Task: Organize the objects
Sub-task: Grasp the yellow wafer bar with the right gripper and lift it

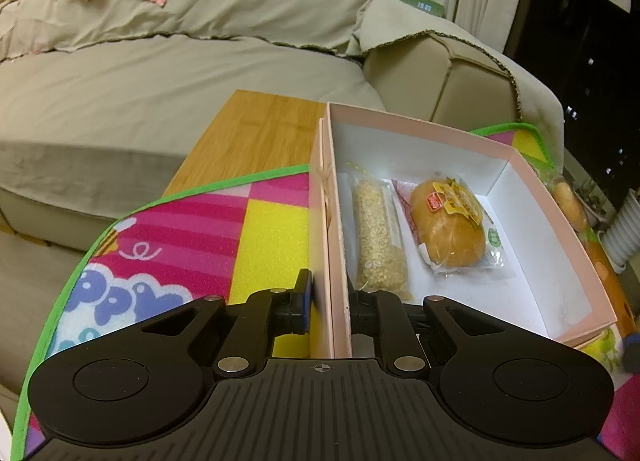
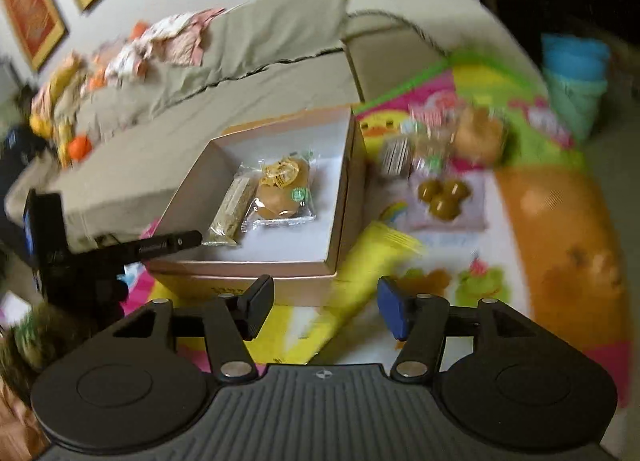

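Both left fingers [image 1: 306, 301] pinch the box [image 1: 340, 261] wall.

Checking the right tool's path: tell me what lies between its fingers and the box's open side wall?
In the right wrist view, a yellow packet lies on the mat between the right tool and the box, leaning against its wall.

A home living room: covered sofa [image 1: 168, 73], colourful play mat [image 1: 168, 237], framed pictures [image 2: 28, 5]

The box [image 1: 560, 221] is pale pink outside and white inside. Beside it, the play mat [image 1: 260, 229] shows pink stripes, yellow squares and a green border. In the box lie a golden-brown bun [image 1: 448, 229] and a beige grain bar [image 1: 378, 241].
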